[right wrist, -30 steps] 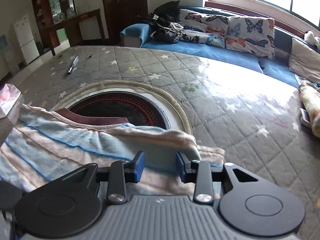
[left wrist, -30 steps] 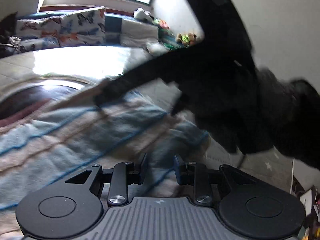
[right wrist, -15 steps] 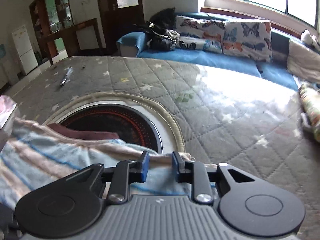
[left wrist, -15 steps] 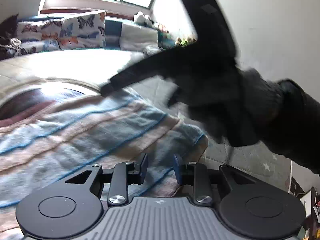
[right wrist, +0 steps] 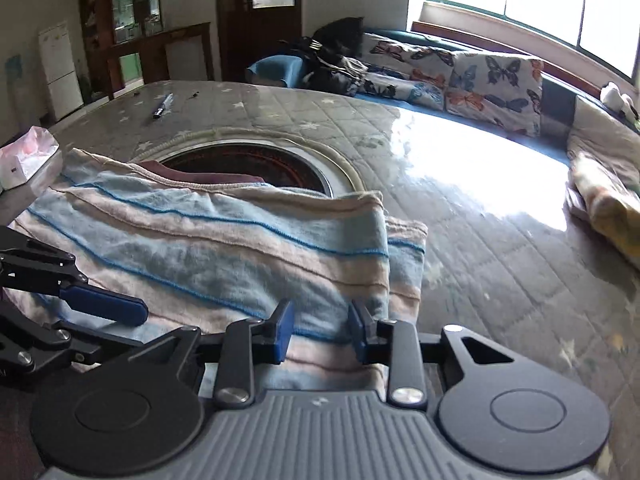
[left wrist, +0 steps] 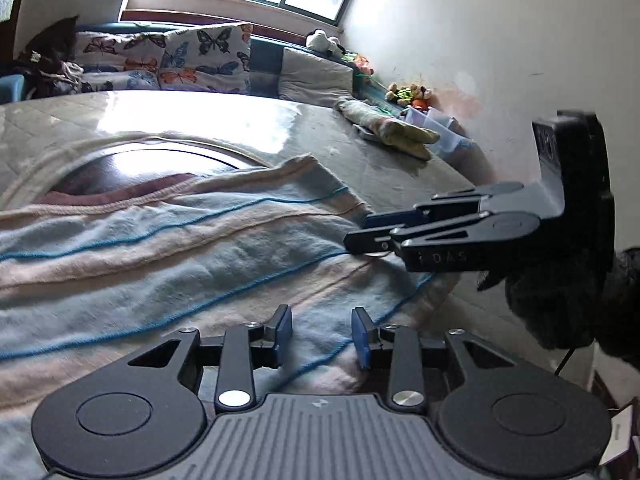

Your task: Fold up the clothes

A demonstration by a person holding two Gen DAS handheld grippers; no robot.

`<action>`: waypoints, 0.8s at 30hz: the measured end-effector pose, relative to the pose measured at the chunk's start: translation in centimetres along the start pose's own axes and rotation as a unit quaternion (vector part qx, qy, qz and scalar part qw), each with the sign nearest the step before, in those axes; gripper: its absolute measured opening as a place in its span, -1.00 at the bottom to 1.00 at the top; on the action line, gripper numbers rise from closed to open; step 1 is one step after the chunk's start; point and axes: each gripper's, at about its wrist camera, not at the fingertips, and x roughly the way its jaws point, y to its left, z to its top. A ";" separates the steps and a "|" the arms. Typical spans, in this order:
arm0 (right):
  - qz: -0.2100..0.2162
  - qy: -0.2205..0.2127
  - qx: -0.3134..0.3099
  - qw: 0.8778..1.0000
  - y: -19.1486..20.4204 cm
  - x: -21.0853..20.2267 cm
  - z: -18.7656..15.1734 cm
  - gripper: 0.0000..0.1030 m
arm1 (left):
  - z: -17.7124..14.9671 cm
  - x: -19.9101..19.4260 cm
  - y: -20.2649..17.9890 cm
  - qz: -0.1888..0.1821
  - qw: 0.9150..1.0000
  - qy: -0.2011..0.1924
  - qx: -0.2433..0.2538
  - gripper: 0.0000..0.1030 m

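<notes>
While both grippers hover low over the folded garment, their jaws are parting. The left gripper (left wrist: 322, 334) has its blue pads a narrow gap apart, opening, with striped cloth lying below and between them but not pinched. The right gripper (right wrist: 320, 330) also stands narrowly apart and is opening, its pads straddling the near right edge of the cloth without pressing on it.

Seen from the left wrist view, the right gripper (left wrist: 360, 236) reaches in from the right, its tips just over the right edge of the striped shirt (left wrist: 168, 256), borne by a dark-sleeved arm (left wrist: 568, 300). Seen from the right wrist view, the left gripper (right wrist: 136, 312) comes in from the left, one blue pad resting on or just above the cloth; which, I cannot tell.

The striped shirt (right wrist: 224, 248), pale blue and pinkish with thin blue lines, lies folded at the near edge of a grey quilted table cover (right wrist: 480, 216) with stars, its far edge overlapping a round dark recess (right wrist: 256, 164) in the table's middle. A maroon garment (right wrist: 200, 176) peeks out from under the shirt's far edge. At the table's right edge lies a rolled floral cloth (right wrist: 604, 200); near the far left corner, a pen (right wrist: 162, 106); at the left edge, a white packet (right wrist: 26, 158). Butterfly cushions (right wrist: 480, 76) line a blue bench beyond the far edge, under the window
</notes>
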 end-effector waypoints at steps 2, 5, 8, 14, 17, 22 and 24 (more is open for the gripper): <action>-0.004 0.000 -0.002 1.000 0.1 -0.5 -0.5 -0.41 | -0.4 -0.1 -0.3 -0.006 1.000 0.001 0.005 -0.31; -0.014 0.001 -0.003 1.000 0.0 -2.0 -1.9 -0.41 | -1.2 -0.3 -1.1 -0.031 0.999 0.006 0.007 -0.31; -0.024 0.002 0.011 1.000 -0.5 -3.8 -3.7 -0.42 | -2.3 -0.3 -2.6 -0.060 0.998 0.014 0.007 -0.31; -0.054 0.009 0.031 0.998 -1.2 -7.1 -6.7 -0.42 | -3.6 -1.1 -5.2 -0.084 0.995 0.029 0.034 -0.31; -0.063 0.014 0.042 0.997 -0.9 -8.2 -6.9 -0.41 | -3.0 -2.4 -4.5 -0.053 0.998 0.012 0.044 -0.24; -0.039 -0.023 0.047 0.998 0.5 -8.8 -5.9 -0.06 | -1.7 -4.4 -1.2 0.030 0.999 -0.019 0.034 0.07; -0.029 -0.030 0.048 0.998 0.9 -8.2 -5.6 -0.06 | -1.3 -5.0 0.5 0.060 0.998 -0.024 0.021 0.21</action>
